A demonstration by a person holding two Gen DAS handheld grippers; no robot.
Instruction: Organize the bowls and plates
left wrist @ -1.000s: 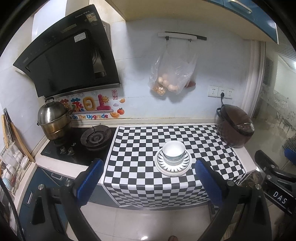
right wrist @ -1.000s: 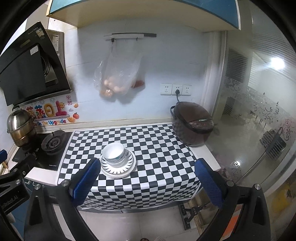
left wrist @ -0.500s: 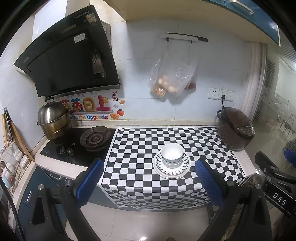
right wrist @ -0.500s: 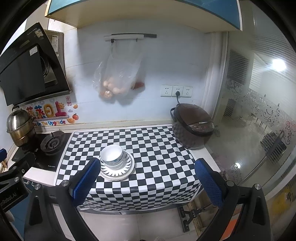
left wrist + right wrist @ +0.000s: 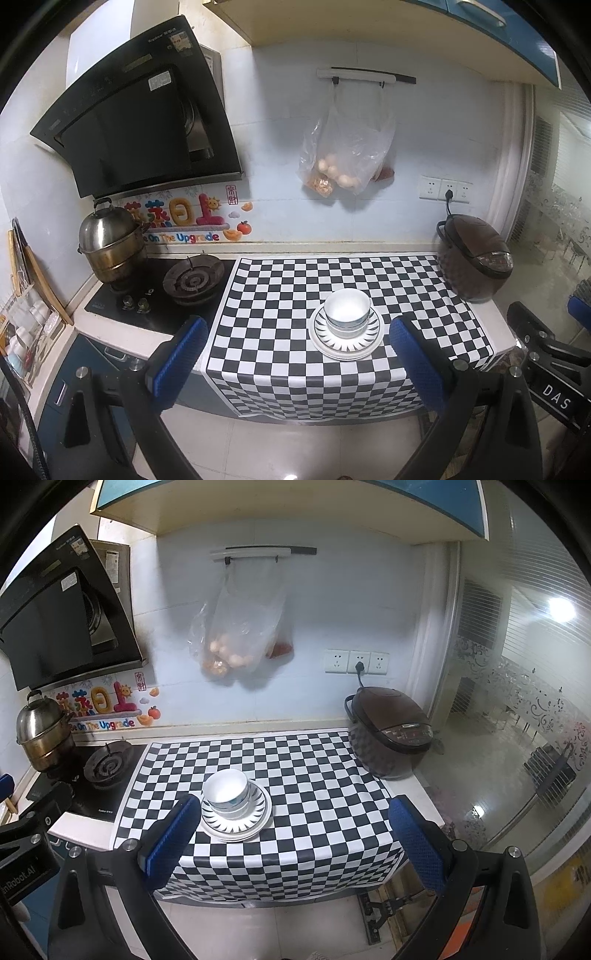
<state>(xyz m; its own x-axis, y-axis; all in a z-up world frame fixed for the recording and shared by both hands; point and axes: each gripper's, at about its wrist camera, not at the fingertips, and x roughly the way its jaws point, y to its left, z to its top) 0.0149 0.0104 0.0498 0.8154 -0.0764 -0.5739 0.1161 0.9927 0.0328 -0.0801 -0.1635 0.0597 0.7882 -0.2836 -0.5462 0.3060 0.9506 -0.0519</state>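
Bowls (image 5: 347, 312) stacked on plates (image 5: 347, 341) on checkered cloth (image 5: 280, 295), both grippers' jaws wide, empty

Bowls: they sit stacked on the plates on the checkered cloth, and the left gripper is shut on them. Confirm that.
Not quite. The bowls do sit stacked on the plates on the checkered cloth, but the left gripper is open and holds nothing, well short of them, as the left wrist view shows.

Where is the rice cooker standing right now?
In both views the rice cooker stands at the counter's right end, on the checkered cloth's far right corner, below the wall sockets.
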